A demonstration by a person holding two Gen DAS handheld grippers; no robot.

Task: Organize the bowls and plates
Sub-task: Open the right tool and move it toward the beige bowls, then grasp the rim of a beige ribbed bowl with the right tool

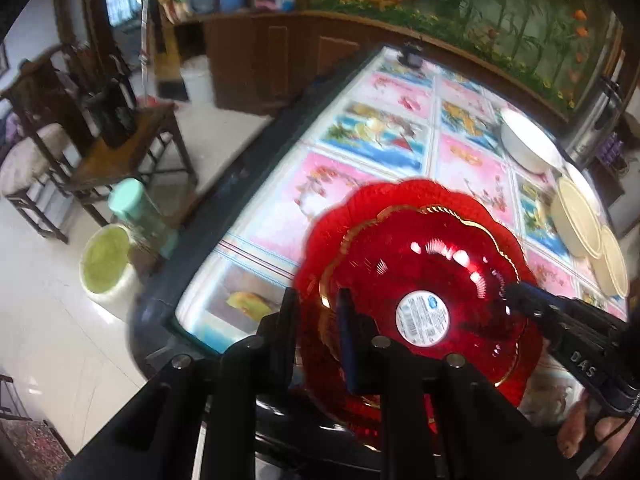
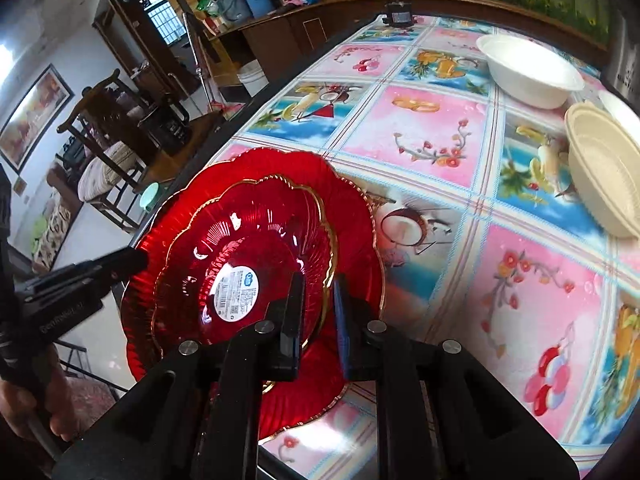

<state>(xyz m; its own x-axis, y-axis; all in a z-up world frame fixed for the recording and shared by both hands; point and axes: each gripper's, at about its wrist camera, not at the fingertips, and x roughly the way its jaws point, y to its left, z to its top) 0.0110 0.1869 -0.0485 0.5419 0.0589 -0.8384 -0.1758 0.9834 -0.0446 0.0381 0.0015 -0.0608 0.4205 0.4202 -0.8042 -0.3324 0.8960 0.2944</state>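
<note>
A small red glass plate (image 1: 424, 264) (image 2: 240, 248) with a gold scalloped rim and a round white sticker (image 1: 423, 318) lies on a larger red plate (image 1: 320, 232) (image 2: 352, 216) at the near corner of the table. My left gripper (image 1: 316, 312) straddles the small plate's left rim, its jaws a little apart and not pressing. At the opposite rim my right gripper (image 2: 318, 304) stands the same way, slightly open around the gold edge. Each gripper shows in the other's view: the right gripper (image 1: 508, 292) and the left gripper (image 2: 138, 258).
A white bowl (image 2: 528, 72) (image 1: 524, 144) stands at the far right of the patterned tablecloth (image 2: 440, 128). Stacked cream bowls (image 2: 600, 172) (image 1: 576, 216) sit nearer on the right. A black device (image 2: 398, 14) is at the far end. Chairs and a green bin (image 1: 106, 264) stand on the floor left.
</note>
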